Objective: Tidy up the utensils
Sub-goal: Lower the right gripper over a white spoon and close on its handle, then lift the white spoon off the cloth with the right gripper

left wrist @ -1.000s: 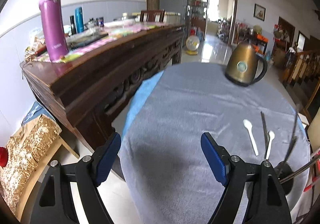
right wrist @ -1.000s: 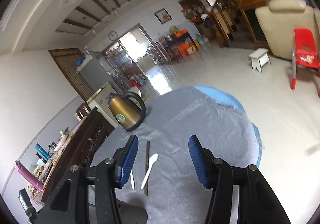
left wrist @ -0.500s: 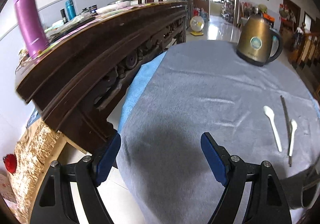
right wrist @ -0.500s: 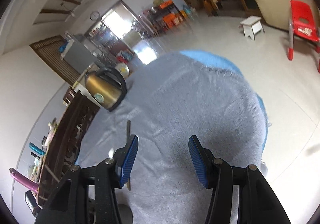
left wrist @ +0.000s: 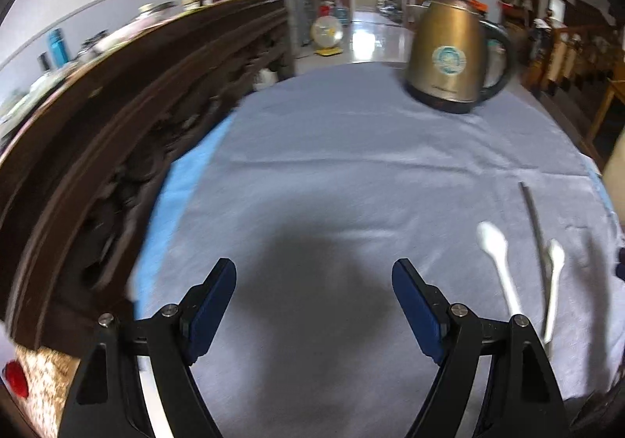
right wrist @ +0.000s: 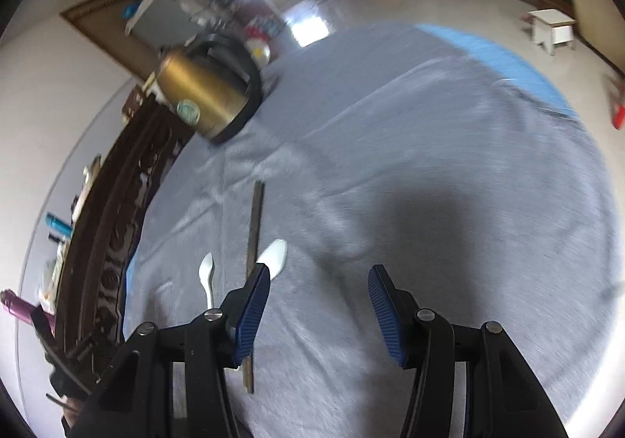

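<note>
Two white spoons [left wrist: 498,262] [left wrist: 554,281] lie on the grey tablecloth [left wrist: 351,164], with a dark chopstick [left wrist: 533,219] between them. My left gripper [left wrist: 314,281] hovers over bare cloth to their left, open and holding nothing. In the right wrist view the same chopstick [right wrist: 256,227] lies between one spoon [right wrist: 275,254] and the other spoon [right wrist: 207,274]. My right gripper [right wrist: 318,281] is open just right of them. Its left finger [right wrist: 254,305] hides the nearer spoon's handle, and nothing sits between its pads.
A brass-coloured kettle [left wrist: 449,59] [right wrist: 207,94] stands at the far side of the round table. A carved dark wooden sideboard [left wrist: 117,117] runs along the table's left edge. A dark holder with sticks [right wrist: 58,371] shows at the lower left of the right wrist view.
Both grippers have come down and forward toward the table, so the kettle and the utensils look nearer and larger. The right view tilted from the room down onto the cloth. Neither gripper's opening changed.
</note>
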